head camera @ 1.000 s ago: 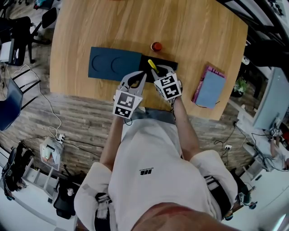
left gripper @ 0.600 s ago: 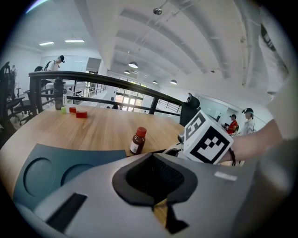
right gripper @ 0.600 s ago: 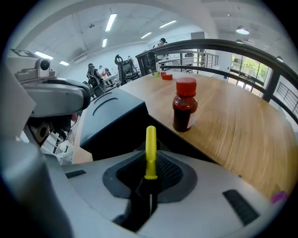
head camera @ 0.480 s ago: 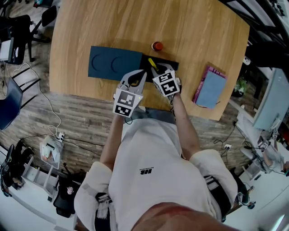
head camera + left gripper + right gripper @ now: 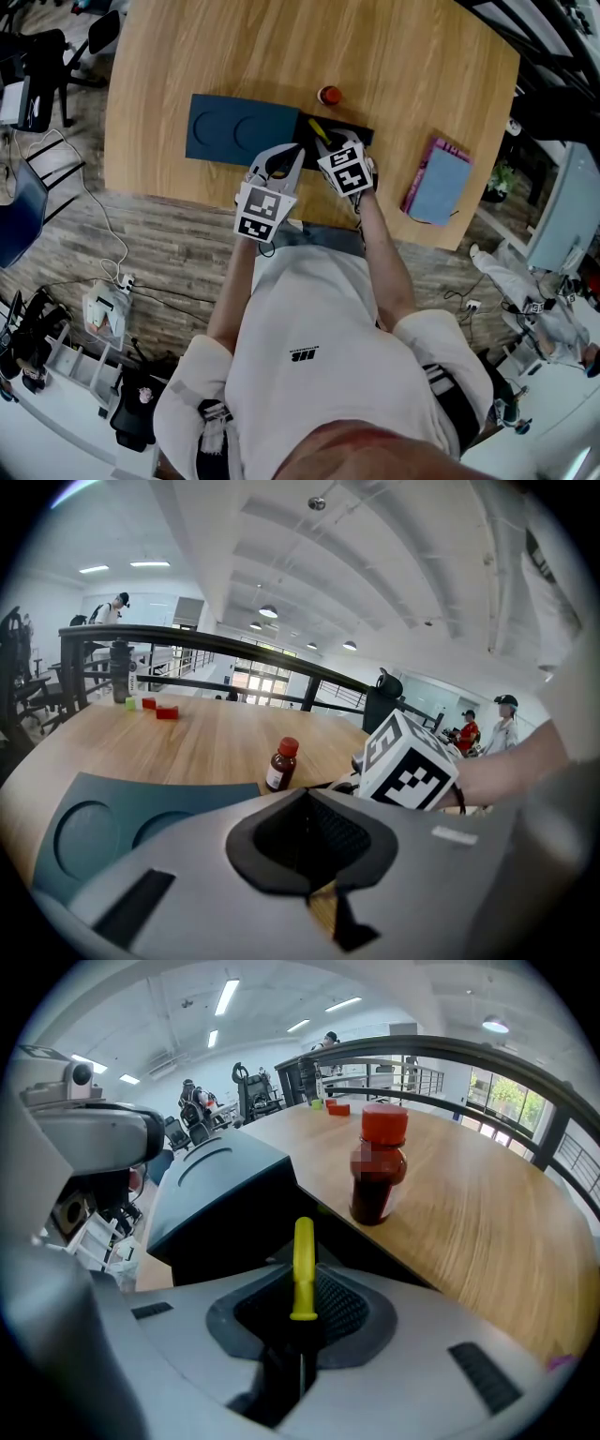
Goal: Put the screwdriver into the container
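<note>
My right gripper (image 5: pixel 302 1324) is shut on the screwdriver (image 5: pixel 303 1265), whose yellow handle sticks out forward past the pads. It hangs over the near edge of the open black container (image 5: pixel 239 1218), which adjoins a dark blue panel with two round recesses (image 5: pixel 214 1174). In the head view the screwdriver (image 5: pixel 319 130) points into the black container (image 5: pixel 349 132) from my right gripper (image 5: pixel 326 144). To its left, my left gripper (image 5: pixel 298 150) is shut and holds nothing, hovering at the blue panel's (image 5: pixel 239 131) near edge. The left gripper view shows my left gripper (image 5: pixel 309 850) with its pads together.
A small brown bottle with a red cap (image 5: pixel 328 95) stands just behind the container, also seen as the bottle (image 5: pixel 379 1162). A pink and blue book (image 5: pixel 436 184) lies at the table's right. Small red and green blocks (image 5: pixel 155 708) sit at the far side. The table's near edge (image 5: pixel 216 197) runs under my grippers.
Almost nothing differs. The right gripper with the screwdriver has edged slightly forward toward the black container; the left gripper has stayed put.
</note>
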Demonstrator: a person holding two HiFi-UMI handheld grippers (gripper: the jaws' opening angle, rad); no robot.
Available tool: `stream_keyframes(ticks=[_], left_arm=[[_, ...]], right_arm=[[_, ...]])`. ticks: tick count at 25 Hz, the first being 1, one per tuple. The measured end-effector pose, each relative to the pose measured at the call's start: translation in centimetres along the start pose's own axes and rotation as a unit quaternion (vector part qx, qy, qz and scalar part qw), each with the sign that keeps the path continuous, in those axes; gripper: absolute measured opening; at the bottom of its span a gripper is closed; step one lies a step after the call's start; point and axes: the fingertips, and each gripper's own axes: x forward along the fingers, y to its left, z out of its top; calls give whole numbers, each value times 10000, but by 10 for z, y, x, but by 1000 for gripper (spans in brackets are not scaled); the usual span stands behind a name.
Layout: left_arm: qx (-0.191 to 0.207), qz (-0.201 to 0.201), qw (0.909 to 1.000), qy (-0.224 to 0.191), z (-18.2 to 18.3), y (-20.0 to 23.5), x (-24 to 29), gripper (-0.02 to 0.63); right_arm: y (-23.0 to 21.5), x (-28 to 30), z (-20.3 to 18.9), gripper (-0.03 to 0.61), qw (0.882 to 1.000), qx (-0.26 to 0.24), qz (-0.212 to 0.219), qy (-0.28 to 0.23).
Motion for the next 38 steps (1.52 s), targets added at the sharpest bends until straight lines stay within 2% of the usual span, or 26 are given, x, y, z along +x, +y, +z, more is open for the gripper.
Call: stream_keyframes(ticks=[9,20,28,35,38], left_arm=[[57,31,10000,-30,2,-1,-5,11],[216,-5,9997,-109,8,-4,-18,11],[442,-94,9988,-191,18,-11,-31,11],[709,-229,9968,-302,30,-24,-47,11],[843,-282,9953,-372,36,-30,-55,11]], right_arm=[[-3,0,-2,65,9997,-243,-99,-34],[2,-15,6,94,9992,-70,-236,-300],[4,-46,11,94,9969,60,-503,-597],[11,-89,18,94,9909,142,-830,-1054],[17,-113,22,75,9867,184,-966,-1291]])
